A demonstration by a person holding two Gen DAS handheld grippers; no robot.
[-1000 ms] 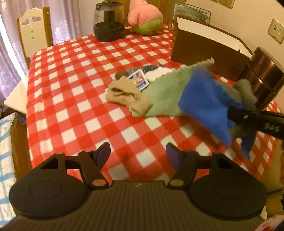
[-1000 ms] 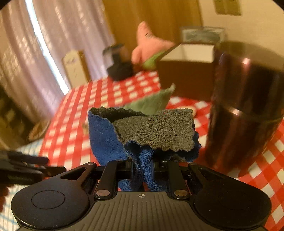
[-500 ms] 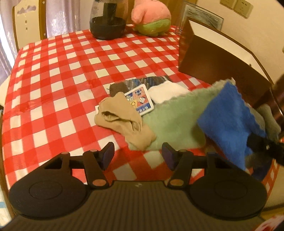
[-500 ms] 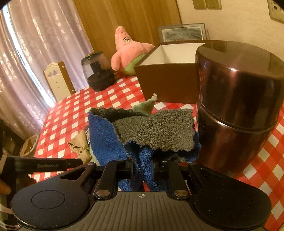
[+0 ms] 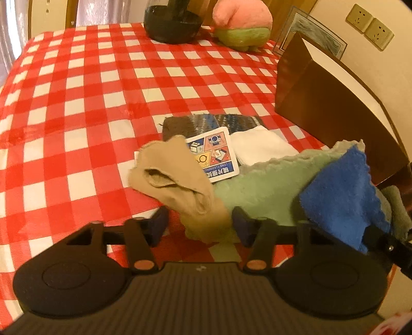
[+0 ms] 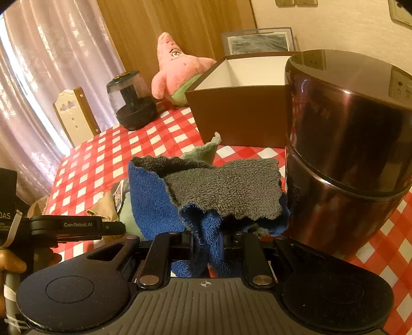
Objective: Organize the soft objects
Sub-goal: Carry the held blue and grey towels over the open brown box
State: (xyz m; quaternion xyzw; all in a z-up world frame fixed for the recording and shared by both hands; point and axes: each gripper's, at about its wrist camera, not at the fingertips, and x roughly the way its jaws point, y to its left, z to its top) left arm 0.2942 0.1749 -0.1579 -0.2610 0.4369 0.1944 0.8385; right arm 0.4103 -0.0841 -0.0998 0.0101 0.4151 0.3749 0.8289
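Worktop [image 5: 85, 85] covered in red-white check cloth. Cream wall [image 6: 334, 23] at right with beige power sockets [image 5: 369, 27]; framed picture [image 6: 258, 42] leans against it. Wood panelling [image 6: 159, 28] behind, sheer pale curtains [image 6: 46, 64] at left with daylight coming through. Cream-and-wood chair back [image 6: 74, 117] at the worktop's far edge. Warm, yellowish indoor light.

Glossy brown canister [image 6: 345, 144] at three o'clock; dark-based glass jar [image 6: 132, 103] and chair [image 6: 73, 113] at ten o'clock.
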